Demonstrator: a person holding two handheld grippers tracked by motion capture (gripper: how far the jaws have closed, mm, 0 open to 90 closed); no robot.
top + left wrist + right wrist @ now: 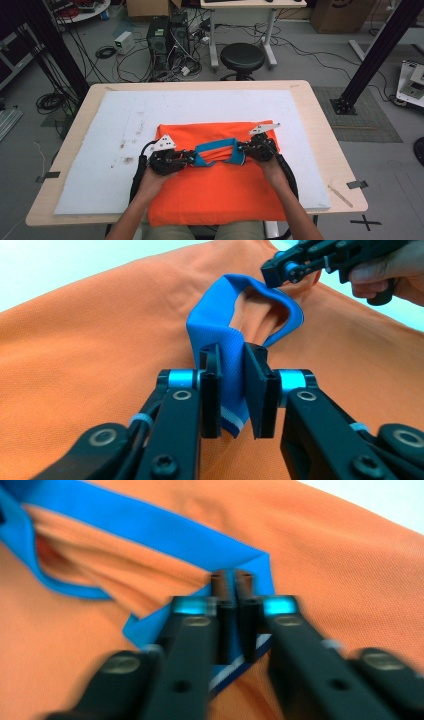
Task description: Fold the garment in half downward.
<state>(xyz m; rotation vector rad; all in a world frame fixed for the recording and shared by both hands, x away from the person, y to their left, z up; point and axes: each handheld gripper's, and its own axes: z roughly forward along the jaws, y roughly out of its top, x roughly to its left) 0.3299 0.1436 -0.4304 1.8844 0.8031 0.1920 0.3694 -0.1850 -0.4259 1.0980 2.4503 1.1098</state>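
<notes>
- Left gripper (232, 390) is clamped on the near end of the blue collar (235, 315); in its own view the knit band runs down between the two black pads, pinched flat.
- Right gripper (231, 587) has its jaws together on the collar's other end, where the blue band (150, 527) folds to a point.
- Seen from the high view, the left gripper (190, 158) and right gripper (243, 147) hold the collar (216, 151) raised in a loop between them.
- Beneath the collar, the orange shirt (220, 190) lies folded flat on the white pad (120, 115), its near edge hanging over the table's front.
- Judging by the sag and creases, the fabric is light, soft and limp. It will drape and slide rather than hold shape.
- The doubled, ribbed collar ends look like the firmest hold; thin body cloth would bunch.
</notes>
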